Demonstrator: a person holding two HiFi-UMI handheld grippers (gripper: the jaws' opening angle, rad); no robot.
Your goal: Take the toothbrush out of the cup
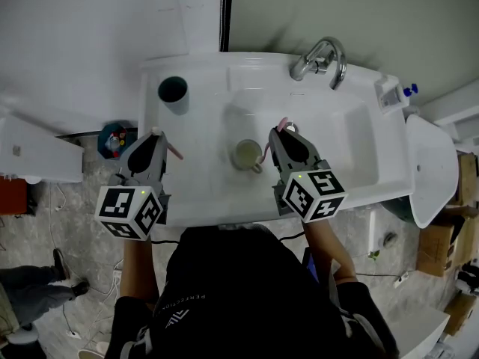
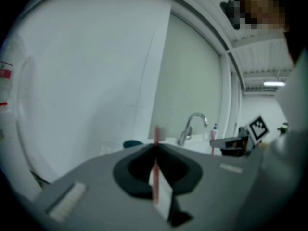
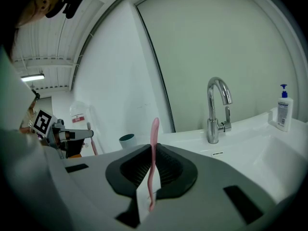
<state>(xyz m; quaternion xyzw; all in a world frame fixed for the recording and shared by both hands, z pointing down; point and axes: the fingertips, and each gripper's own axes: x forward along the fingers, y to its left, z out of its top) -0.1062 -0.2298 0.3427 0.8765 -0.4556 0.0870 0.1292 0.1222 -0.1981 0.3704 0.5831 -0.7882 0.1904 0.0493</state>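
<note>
Over a white sink (image 1: 352,126), the left gripper (image 1: 156,134) clamps a straight pink toothbrush (image 2: 155,177) and the right gripper (image 1: 285,131) a curved pink toothbrush (image 3: 154,129), both upright and clear of the mug (image 1: 247,154) in the basin, so removal looks done.

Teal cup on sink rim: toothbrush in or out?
Out. Head view shows teal cup empty; left tool clamps one pink toothbrush, right tool another.
</note>
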